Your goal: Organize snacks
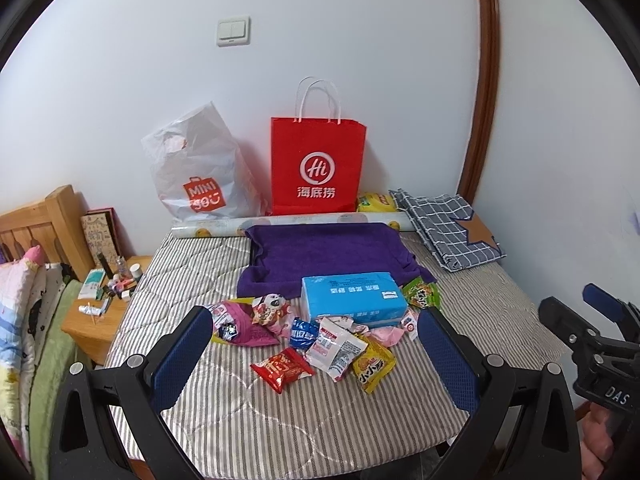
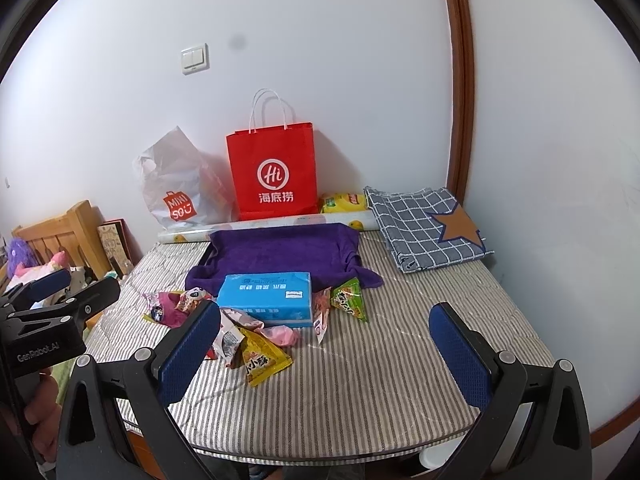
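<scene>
Several snack packets lie loose on the striped mattress (image 1: 280, 432): a red packet (image 1: 282, 368), a yellow packet (image 1: 372, 366) (image 2: 262, 360), a white one (image 1: 336, 350), a small blue one (image 1: 303, 333), a magenta one (image 1: 248, 326) and a green one (image 1: 422, 295) (image 2: 350, 299). Behind them a light blue box (image 1: 354, 294) (image 2: 266, 298) rests on the front edge of a tray draped in purple cloth (image 1: 324, 252) (image 2: 280, 254). My left gripper (image 1: 316, 360) hangs open above the packets. My right gripper (image 2: 326, 356) is open over bare mattress, right of the pile.
A red paper bag (image 1: 318, 166) (image 2: 274, 170) and a white plastic bag (image 1: 200, 172) stand against the wall. A rolled sheet (image 1: 208, 228), a checked cloth (image 1: 448, 228) and a yellow pack (image 2: 344, 202) lie at the back. A cluttered wooden nightstand (image 1: 100, 304) is left.
</scene>
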### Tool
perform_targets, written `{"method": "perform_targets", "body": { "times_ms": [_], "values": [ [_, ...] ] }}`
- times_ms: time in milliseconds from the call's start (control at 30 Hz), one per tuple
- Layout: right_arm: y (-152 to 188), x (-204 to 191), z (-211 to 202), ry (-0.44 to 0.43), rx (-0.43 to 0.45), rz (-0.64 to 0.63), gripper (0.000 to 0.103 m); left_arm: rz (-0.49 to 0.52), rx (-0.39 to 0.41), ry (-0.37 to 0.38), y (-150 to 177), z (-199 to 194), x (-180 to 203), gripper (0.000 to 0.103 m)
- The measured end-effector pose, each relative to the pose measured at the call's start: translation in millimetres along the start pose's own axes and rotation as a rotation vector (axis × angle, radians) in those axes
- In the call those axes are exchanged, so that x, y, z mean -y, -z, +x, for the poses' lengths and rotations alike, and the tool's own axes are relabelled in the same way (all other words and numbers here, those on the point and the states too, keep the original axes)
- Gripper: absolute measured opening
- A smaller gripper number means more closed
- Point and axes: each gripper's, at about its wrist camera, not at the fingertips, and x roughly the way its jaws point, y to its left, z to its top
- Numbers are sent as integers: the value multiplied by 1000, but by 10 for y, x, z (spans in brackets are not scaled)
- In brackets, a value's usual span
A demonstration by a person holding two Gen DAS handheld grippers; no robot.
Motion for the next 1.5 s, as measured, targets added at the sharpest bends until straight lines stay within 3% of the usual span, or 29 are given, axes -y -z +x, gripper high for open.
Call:
{"method": "perform_targets", "body": {
  "times_ms": [467, 567, 667, 800, 1133, 1200, 1333, 1500],
  "values": [
    [45, 81, 352, 55, -40, 31, 103, -3, -13, -51, 44, 192, -151, 103],
    [87, 141, 529, 33, -71, 58, 103, 9, -7, -84, 44, 286, -202, 103],
    [139, 153, 712, 22, -110, 37, 103, 10, -25, -107, 53, 416, -272, 103],
    [223, 150, 891, 70, -124, -6, 103, -18, -68, -113, 76, 625, -399, 102],
    [259, 345, 1545, -3, -190, 31, 103, -106, -83, -94, 127, 1101, -725, 102],
    [237, 398, 1678, -13, -199, 54, 94, -95, -83, -95, 130, 1197, -758, 102],
    [197, 471, 2011, -14, -229, 65, 88, -78, -156, -161, 141, 1428, -832, 102],
    [201, 446, 2399, -13, -275, 10, 66, -128, -208, -162, 194, 1700, -1021, 102]
  ]
}}
